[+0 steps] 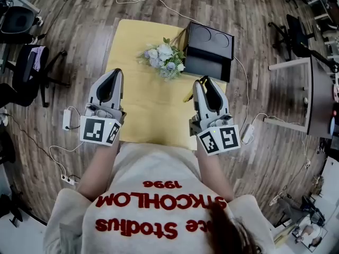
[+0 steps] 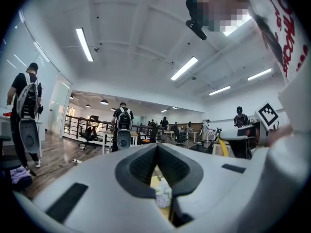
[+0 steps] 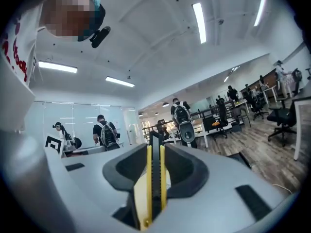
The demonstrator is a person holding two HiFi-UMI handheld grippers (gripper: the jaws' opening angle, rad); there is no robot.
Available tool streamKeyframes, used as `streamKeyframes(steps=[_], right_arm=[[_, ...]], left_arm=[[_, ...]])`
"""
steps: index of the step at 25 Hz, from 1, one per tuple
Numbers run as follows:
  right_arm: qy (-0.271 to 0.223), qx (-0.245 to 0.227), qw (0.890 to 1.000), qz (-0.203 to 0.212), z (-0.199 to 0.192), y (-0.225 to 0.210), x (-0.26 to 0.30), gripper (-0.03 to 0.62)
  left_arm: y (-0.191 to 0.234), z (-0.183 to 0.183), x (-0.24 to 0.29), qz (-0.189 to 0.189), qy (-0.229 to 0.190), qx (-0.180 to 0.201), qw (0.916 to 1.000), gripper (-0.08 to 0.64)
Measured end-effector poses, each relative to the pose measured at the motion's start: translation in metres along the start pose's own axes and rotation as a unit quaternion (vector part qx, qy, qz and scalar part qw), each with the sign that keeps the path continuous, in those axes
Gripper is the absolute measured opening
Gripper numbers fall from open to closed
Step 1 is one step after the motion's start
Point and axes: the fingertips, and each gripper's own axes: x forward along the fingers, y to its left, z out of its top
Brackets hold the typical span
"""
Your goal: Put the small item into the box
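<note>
- Right tool (image 3: 155, 141): the jaws are clamped on a yellow-and-black knife (image 3: 154, 178) that sits edge-on between the pads.
- The knife's long axis runs along the jaws, and its end pokes out just past their tips.
- The black box (image 1: 209, 51) lies just ahead of this tool's tip, at the far corner of the yellow worktop (image 1: 140, 112). Tool and box are apart.
- The flowers (image 1: 163, 58) lie ahead and to its left, just beside the box.
- Left tool (image 1: 115, 73): the jaws are together with nothing held. It is farther from the box.
- The right hand is the nearer one, so the carry looks like a short reach straight ahead over the box.
</note>
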Motion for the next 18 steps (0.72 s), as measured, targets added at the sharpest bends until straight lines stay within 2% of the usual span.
streamKeyframes(steps=[7, 12, 18], right_arm=[[-0.051, -0.035, 0.998, -0.007, 0.044, 0.003, -0.011, 0.115], [-0.057, -0.042, 0.997, -0.015, 0.053, 0.002, -0.015, 0.115], [-0.044, -0.034, 0.998, -0.03, 0.045, -0.011, -0.016, 0.115]], left_arm=[[-0.004, 0.028, 0.002, -0.008, -0.028, 0.018, 0.9994, 0.006], [-0.006, 0.031, 0.006, -0.015, -0.03, 0.019, 0.9993, 0.006], [-0.009, 0.022, 0.022, -0.029, -0.021, 0.014, 0.9993, 0.006]])
